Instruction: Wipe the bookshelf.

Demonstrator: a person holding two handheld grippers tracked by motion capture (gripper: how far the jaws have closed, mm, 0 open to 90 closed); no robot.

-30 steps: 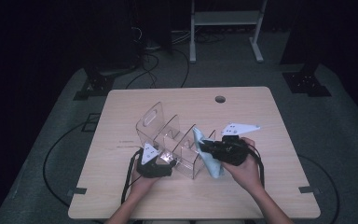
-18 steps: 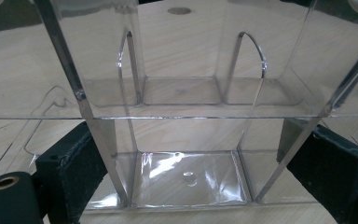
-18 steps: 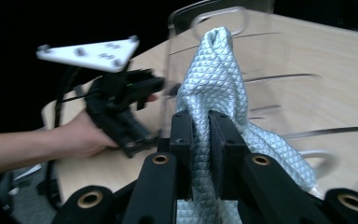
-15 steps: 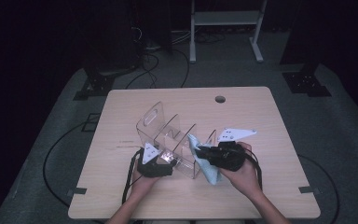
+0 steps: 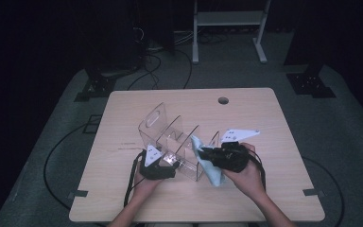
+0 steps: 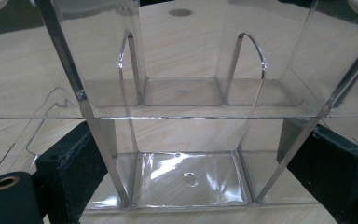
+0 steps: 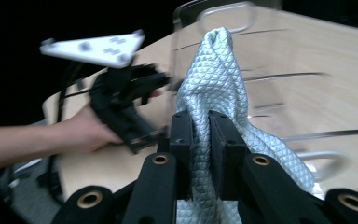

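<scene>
I have the pale blue cloth [image 7: 223, 93] pinched tight in my right gripper [image 7: 200, 126] beside the near end of the clear divided rack [image 5: 170, 137] mid-table, its upright dividers crowding the cloth, while my left gripper [image 5: 163, 163] clamps the rack's near compartment with jaws wide.

**A lit worktop in a dark room**

I sit at a pale wooden rectangular worktop [image 5: 274, 123] with rounded corners and a small round cable hole [image 5: 223, 100] near its far edge. It stands on a grey carpeted floor [image 5: 340, 123]. Black cables [image 5: 52, 156] loop across the carpet to my left and trail toward the back. Beyond the far edge stands a white metal frame stand [image 5: 227, 19]. Black floor brackets [image 5: 310, 85] sit at both far corners. Everything behind lies in deep shadow.
</scene>
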